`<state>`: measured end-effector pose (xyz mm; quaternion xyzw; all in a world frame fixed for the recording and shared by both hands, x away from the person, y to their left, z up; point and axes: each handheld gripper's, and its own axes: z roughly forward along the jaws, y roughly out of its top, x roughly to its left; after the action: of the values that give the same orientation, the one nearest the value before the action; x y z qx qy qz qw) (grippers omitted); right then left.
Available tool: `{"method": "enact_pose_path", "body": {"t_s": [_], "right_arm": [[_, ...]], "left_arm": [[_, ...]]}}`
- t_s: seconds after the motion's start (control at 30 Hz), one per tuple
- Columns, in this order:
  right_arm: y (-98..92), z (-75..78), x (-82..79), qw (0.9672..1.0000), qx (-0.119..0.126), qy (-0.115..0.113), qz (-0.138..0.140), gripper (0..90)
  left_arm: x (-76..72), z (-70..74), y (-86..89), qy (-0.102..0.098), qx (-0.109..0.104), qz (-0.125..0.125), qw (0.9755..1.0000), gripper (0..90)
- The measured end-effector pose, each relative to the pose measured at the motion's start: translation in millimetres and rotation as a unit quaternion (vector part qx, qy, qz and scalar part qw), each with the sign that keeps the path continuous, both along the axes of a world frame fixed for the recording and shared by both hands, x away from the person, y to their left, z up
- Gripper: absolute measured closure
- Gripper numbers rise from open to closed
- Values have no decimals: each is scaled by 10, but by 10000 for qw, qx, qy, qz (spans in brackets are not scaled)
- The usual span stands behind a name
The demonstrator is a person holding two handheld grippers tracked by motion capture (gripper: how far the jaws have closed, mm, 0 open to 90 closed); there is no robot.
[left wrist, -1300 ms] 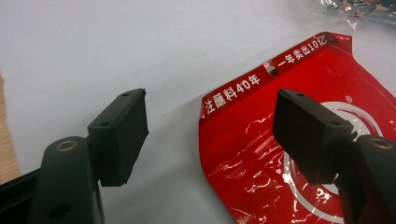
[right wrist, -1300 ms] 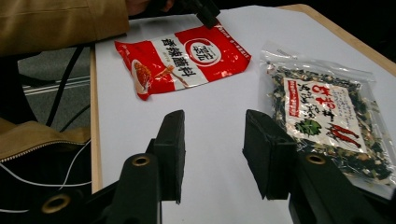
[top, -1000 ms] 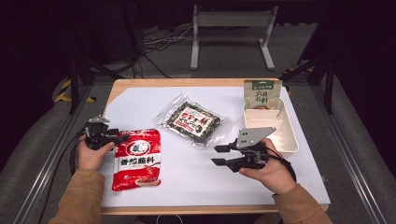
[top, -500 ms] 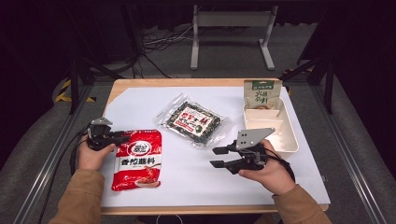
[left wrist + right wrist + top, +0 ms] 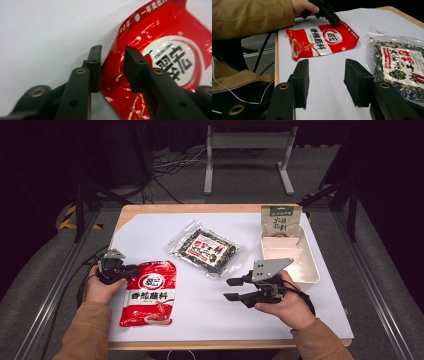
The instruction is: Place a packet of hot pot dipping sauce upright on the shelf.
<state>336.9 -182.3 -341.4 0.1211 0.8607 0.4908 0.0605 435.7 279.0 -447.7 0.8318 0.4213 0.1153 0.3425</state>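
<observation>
A red seasoning pouch (image 5: pixel 149 295) lies flat at the front left of the white table cover. My left gripper (image 5: pixel 132 269) is at the pouch's top left corner. In the left gripper view the red pouch (image 5: pixel 170 50) has its raised edge between the jaws of the left gripper (image 5: pixel 112 50), which stand open with a gap. My right gripper (image 5: pixel 227 289) hovers open over bare table to the right of the pouch, holding nothing. In the right gripper view the open right gripper (image 5: pixel 327 65) faces the red pouch (image 5: pixel 322 41) and the left gripper (image 5: pixel 332 20).
A clear bag of dark dried food (image 5: pixel 207 249) lies mid-table, close to the right gripper. A white divided tray (image 5: pixel 312 270) stands at the right, with a green pouch (image 5: pixel 280 220) leaning at its far end. The wooden table edge (image 5: pixel 200 208) runs along the back.
The right gripper has drifted slightly left and toward the front. The left gripper stays at the pouch's corner.
</observation>
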Motion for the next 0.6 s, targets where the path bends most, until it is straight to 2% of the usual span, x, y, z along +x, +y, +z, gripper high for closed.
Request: {"method": "enact_pose_path", "body": {"t_s": [0.07, 0.17, 0.23, 0.33, 0.43, 0.6], "right_arm": [[8, -3, 0, 10000, 0, 4, 15, 553], [18, -7, 4, 10000, -17, -7, 15, 554], [25, -7, 4, 10000, -8, -10, 12, 552], [32, -4, 8, 10000, 26, -16, 1, 549], [35, 3, 14, 10000, 28, -36, -13, 554], [43, 23, 30, 10000, 9, -70, -45, 581]], "left_arm": [[0, -1, -6, 13, 47, -10, 10000, 771], [-5, -6, -4, -4, 34, 53, 10000, 812], [-14, 1, -12, -81, 126, 61, 9999, 838], [-24, 19, -19, -73, 207, 64, 9997, 887], [-38, 61, 1, -118, 150, 76, 9998, 895], [-87, 186, 56, -234, -99, 125, 9996, 897]]}}
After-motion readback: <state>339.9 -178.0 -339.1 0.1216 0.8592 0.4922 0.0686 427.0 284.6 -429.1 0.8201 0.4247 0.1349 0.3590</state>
